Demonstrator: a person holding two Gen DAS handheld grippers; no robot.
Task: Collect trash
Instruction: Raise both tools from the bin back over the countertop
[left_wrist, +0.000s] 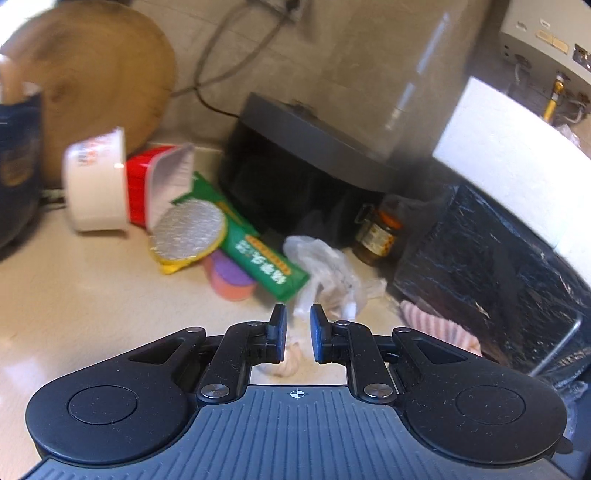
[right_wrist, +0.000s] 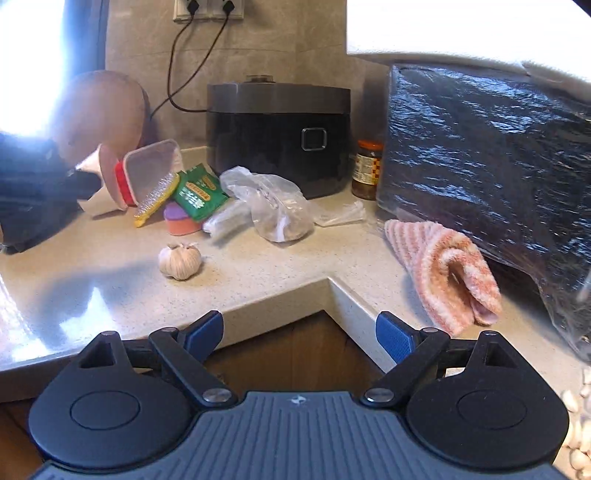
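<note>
The right gripper (right_wrist: 299, 338) hangs spread wide off the counter's (right_wrist: 258, 280) near edge, while the left gripper (left_wrist: 298, 334) hovers nearly closed and empty above the garlic (left_wrist: 286, 360). Farther back lie a crumpled plastic bag (right_wrist: 269, 201), green packet (right_wrist: 199, 194) and tipped cups (right_wrist: 118, 177), left of the black cooker (right_wrist: 277, 136).

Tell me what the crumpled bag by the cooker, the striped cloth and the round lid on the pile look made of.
Crumpled bag: thin clear plastic film, glossy, see-through folds. Striped cloth: soft terry-like fabric, fuzzy pink and white pile. Round lid: probably foil-lined paper, matte silver embossed face, yellow rim.
</note>
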